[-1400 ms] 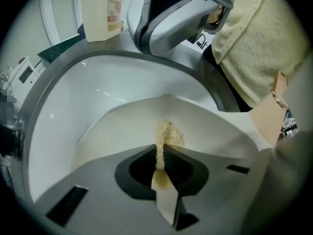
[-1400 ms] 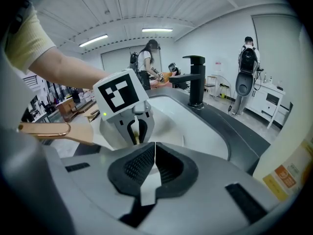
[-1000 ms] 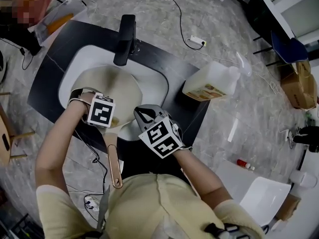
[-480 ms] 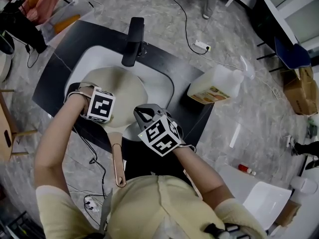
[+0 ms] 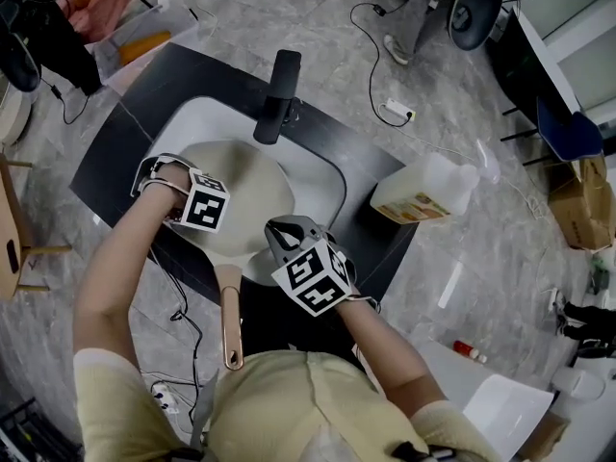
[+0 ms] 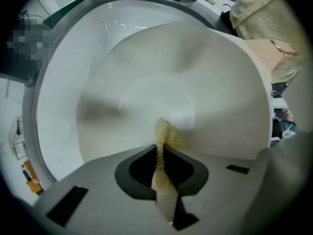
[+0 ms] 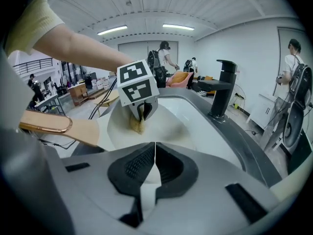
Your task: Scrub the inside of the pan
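Black faucet (image 5: 277, 94), plastic jug (image 5: 423, 192)

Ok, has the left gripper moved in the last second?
Yes. In the head view the left gripper, clamping a sponge, has slid across the pan, away from its handle and nearer the faucet.

Grey marbled floor (image 5: 481, 277) with trailing black cables (image 5: 371, 25) and a white power strip (image 5: 399, 111). Blue chair (image 5: 563, 128), cardboard box (image 5: 580, 195). White ribbed ceiling (image 7: 161, 4), two lit strip lights (image 7: 178, 27), white walls (image 7: 249, 43).

An open lab hall: freestanding sink (image 5: 192, 123), power strip (image 5: 398, 111) on stone floor (image 5: 289, 8), ceiling strip lights (image 7: 178, 27).
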Motion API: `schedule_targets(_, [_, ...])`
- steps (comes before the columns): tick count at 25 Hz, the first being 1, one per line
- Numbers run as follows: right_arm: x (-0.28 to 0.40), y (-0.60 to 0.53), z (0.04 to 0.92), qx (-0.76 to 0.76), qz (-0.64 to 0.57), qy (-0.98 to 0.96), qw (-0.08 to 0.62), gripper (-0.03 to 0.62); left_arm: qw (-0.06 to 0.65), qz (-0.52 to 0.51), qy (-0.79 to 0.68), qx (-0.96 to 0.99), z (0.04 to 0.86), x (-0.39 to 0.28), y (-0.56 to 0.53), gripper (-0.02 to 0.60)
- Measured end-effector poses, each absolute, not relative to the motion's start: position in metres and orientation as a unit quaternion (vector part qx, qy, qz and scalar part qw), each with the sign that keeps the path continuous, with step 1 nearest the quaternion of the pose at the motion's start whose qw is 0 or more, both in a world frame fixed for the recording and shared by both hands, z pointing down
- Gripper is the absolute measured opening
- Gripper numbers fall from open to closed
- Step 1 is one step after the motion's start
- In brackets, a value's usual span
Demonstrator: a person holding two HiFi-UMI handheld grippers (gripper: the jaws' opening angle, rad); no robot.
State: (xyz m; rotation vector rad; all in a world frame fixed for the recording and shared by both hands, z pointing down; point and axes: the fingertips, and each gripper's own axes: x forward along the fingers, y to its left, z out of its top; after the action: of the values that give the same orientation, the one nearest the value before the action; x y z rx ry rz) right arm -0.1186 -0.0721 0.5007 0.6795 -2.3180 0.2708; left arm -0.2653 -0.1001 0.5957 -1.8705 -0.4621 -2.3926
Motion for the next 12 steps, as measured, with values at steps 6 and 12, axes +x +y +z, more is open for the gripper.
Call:
schedule_targets(6, [-0.118,-0.074,0.502,0.263,0.107,-0.892,0.351,0.015,0.055,-0.786,-0.106,-0.607,0.605,-0.274,-0.125,0.038])
schedule_targets(12, [-0.116,-0.081,0.499,0.269,0.108,-0.891,0.349,0.015,0.120,-0.785,-0.056,-0.606,0.615,-0.272,-0.157,0.038])
